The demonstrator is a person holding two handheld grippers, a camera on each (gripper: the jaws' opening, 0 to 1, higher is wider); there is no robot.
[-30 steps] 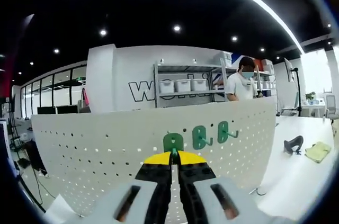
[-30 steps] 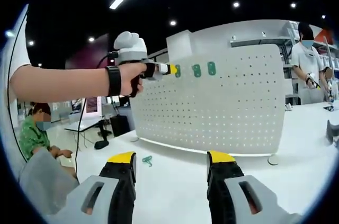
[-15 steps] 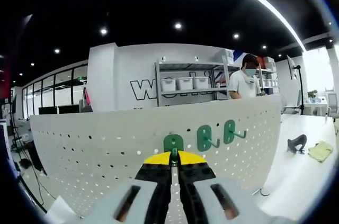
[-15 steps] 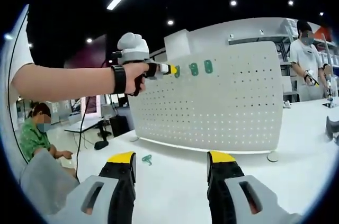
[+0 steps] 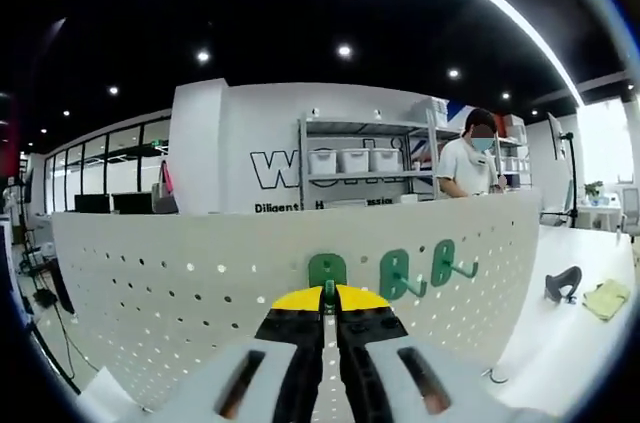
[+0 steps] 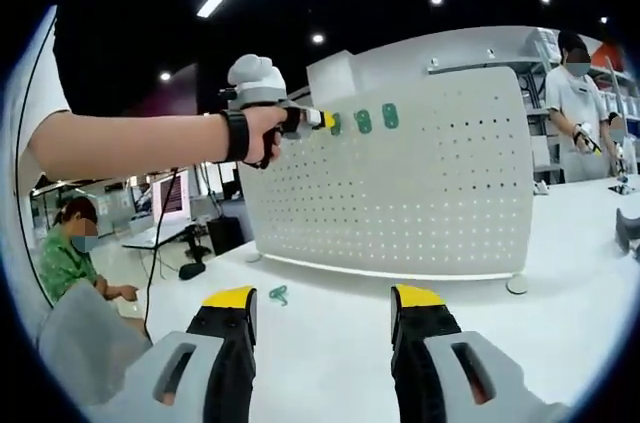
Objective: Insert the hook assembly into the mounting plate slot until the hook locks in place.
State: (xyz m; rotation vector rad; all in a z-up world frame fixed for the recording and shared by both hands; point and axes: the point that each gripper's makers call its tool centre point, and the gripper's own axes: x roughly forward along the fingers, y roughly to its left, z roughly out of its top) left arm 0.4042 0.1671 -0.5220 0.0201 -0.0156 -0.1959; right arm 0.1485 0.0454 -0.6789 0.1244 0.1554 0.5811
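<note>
White pegboard [image 5: 200, 283] | green hook [image 5: 327, 271] pinched in left claw [image 5: 330, 295]

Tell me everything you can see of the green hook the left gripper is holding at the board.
The green hook looks like plastic: a flat, round-topped plate with a slot in it, upright against the white pegboard near its top edge. The left gripper is shut on a small stem at its lower middle. Two matching green hooks hang to its right, prongs sticking out. Whether it has locked in cannot be told.

Left hand-held gripper [image 5: 324, 295] closed, right [image 6: 324, 299] agape.
</note>
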